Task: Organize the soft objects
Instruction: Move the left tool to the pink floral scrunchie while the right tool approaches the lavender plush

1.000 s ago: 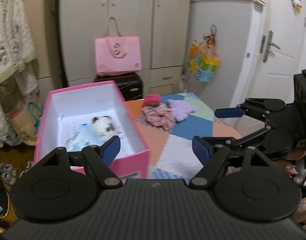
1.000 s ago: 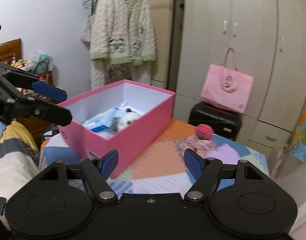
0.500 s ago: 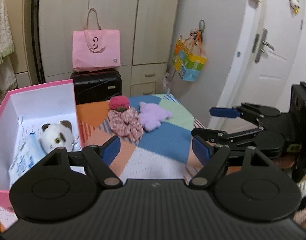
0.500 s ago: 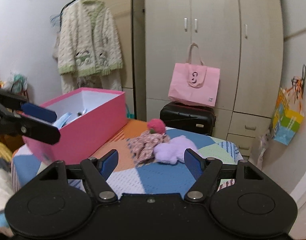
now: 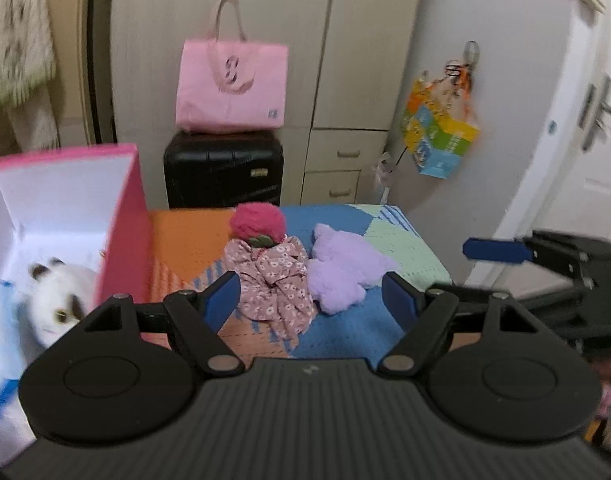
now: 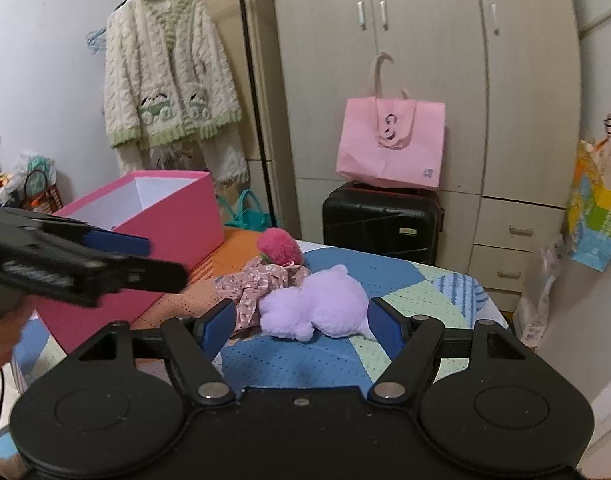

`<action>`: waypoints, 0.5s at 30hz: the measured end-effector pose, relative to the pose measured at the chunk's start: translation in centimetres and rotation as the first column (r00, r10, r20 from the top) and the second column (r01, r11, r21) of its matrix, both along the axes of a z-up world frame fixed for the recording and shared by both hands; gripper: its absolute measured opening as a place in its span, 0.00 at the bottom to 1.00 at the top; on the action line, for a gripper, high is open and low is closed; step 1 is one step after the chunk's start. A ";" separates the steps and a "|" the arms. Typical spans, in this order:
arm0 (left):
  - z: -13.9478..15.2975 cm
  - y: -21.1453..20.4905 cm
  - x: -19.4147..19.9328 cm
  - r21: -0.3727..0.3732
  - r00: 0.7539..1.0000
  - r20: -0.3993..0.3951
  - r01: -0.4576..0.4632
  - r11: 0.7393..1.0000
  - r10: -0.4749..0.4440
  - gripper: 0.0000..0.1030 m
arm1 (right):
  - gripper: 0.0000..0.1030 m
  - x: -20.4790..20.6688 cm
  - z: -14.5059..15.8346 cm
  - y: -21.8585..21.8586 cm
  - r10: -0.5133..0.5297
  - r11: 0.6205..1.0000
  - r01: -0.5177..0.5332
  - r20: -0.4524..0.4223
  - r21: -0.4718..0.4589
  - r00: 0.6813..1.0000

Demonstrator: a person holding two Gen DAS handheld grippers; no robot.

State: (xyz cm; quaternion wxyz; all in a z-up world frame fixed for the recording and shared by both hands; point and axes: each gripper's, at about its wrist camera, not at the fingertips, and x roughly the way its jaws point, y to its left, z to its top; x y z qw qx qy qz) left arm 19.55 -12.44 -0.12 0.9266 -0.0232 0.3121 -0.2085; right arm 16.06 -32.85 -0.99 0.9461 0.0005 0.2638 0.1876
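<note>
Both grippers are held wide open with nothing between their blue pads. Just ahead of the left gripper [image 5: 311,304] a floral scrunchie [image 5: 275,284] is seen on the patchwork counter [image 5: 401,236], touching a purple plush [image 5: 341,272] on its right and a red pompom [image 5: 257,220] beyond it. To the left of that gripper a pink box [image 5: 121,216] stands open; only this view shows its inside, where a white plush animal [image 5: 55,298] lies beside blue-and-white packaging. From the right gripper [image 6: 301,326] the purple plush [image 6: 317,304] is seen directly ahead, near the pads, and the box [image 6: 161,224] only from outside. The left gripper [image 6: 117,258] is seen reaching in at its left.
</note>
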 end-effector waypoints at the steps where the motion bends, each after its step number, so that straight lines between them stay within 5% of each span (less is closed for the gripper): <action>1: -0.4 -0.2 0.8 -0.013 1.000 -0.014 -0.011 1.000 0.011 0.74 | 0.75 0.4 -0.2 0.0 0.005 1.000 -0.005 -0.005 -0.001 1.000; 8: -3.6 -1.4 5.1 -0.019 0.996 -0.064 -0.070 0.997 0.069 0.73 | 0.75 4.0 -0.4 -1.3 -0.049 0.996 0.048 -0.007 -0.078 0.999; 15: -6.3 -1.1 7.3 -0.065 0.987 -0.073 -0.151 0.986 0.147 0.72 | 0.74 8.5 -1.3 -1.2 0.004 0.999 -0.001 -0.070 0.047 0.998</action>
